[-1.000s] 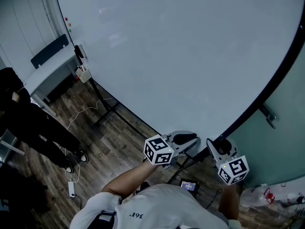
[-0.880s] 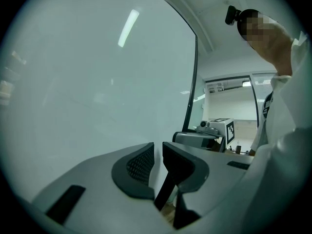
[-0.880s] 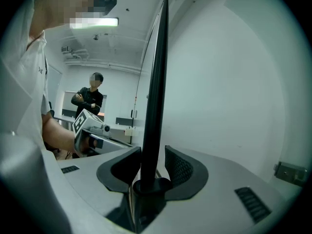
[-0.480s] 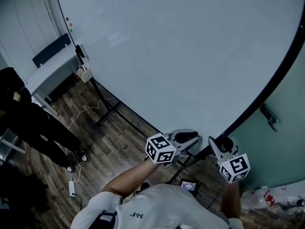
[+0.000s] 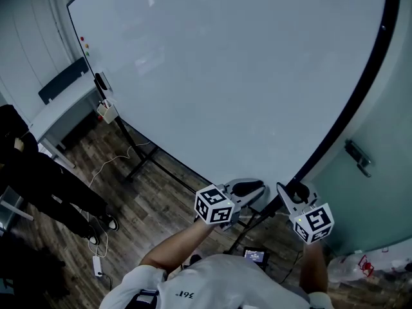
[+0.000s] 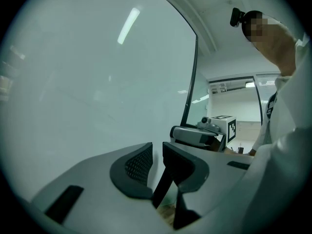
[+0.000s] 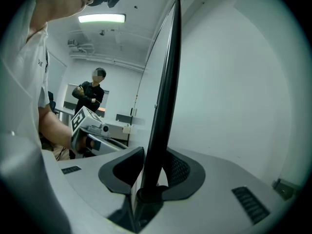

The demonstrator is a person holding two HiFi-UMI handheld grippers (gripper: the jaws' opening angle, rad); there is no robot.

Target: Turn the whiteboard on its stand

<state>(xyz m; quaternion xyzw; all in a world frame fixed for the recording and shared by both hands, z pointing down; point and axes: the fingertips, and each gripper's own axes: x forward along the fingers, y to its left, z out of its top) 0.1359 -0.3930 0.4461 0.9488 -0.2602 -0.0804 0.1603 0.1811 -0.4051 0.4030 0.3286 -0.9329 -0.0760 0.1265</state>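
The big whiteboard (image 5: 225, 76) fills the head view, and its black frame (image 5: 360, 89) runs down the right side to the bottom corner. At that corner my right gripper (image 5: 296, 190) has just been closing. In the right gripper view (image 7: 155, 167) both pads lie against the frame (image 7: 163, 82). My left gripper (image 5: 254, 188) is at the board's bottom edge, just left of the right one. In the left gripper view (image 6: 157, 155) its pads stand a narrow slit apart beside the board face (image 6: 73, 82). A dark bar (image 6: 163, 189) shows low in the gap; whether it is gripped is unclear.
A person in dark clothes (image 5: 38, 172) stands at the left by a white desk (image 5: 58, 102). The stand's legs (image 5: 138, 159) and a cable with a power strip (image 5: 96, 262) lie on the wood floor. A glass wall with a handle (image 5: 357, 156) is close on the right.
The whiteboard's right edge has swung and now runs steeper in the head view, and its top left corner sits further left. Both grippers stay at the bottom corner.
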